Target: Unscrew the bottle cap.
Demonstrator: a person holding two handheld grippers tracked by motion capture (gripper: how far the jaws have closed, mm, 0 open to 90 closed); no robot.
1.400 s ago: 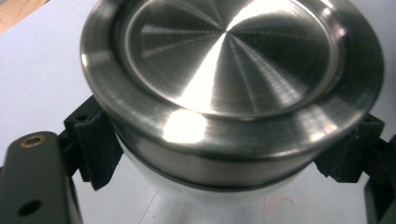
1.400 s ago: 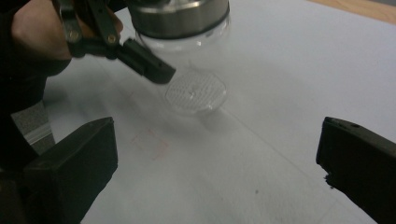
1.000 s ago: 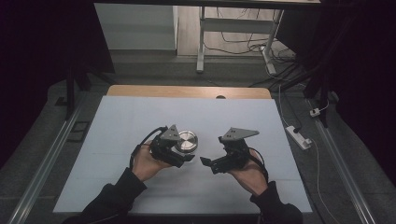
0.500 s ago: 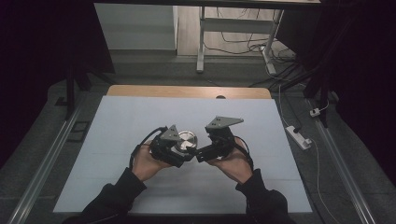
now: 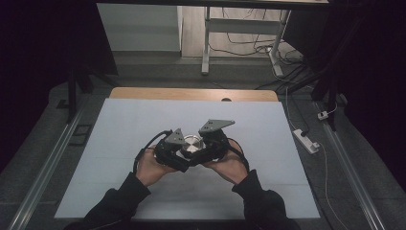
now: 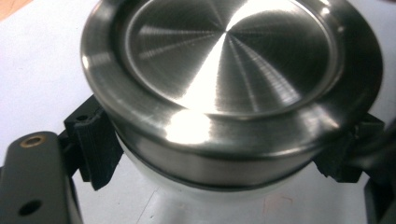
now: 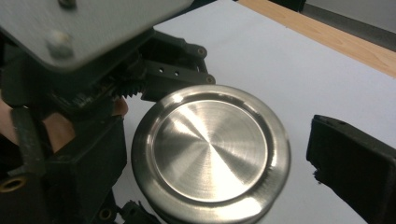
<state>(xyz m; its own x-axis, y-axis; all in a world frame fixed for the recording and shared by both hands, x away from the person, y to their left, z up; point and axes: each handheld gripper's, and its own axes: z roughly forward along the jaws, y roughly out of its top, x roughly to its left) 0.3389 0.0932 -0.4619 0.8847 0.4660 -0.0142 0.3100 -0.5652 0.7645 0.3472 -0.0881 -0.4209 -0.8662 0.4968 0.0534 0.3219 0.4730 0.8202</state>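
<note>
Round brushed-steel lid on white jar, clamped by left gripper. Right gripper jaws wide, either side of lid, not touching.

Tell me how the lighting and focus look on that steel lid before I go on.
High view: the room around is dark, the white table evenly lit, the lid small between the tongs. Left gripper view: strong glare streaks fan across the lid; its near rim is soft. Right gripper view: the lid is fairly sharp with a milder sheen; the grey plate up close is blurred.
</note>
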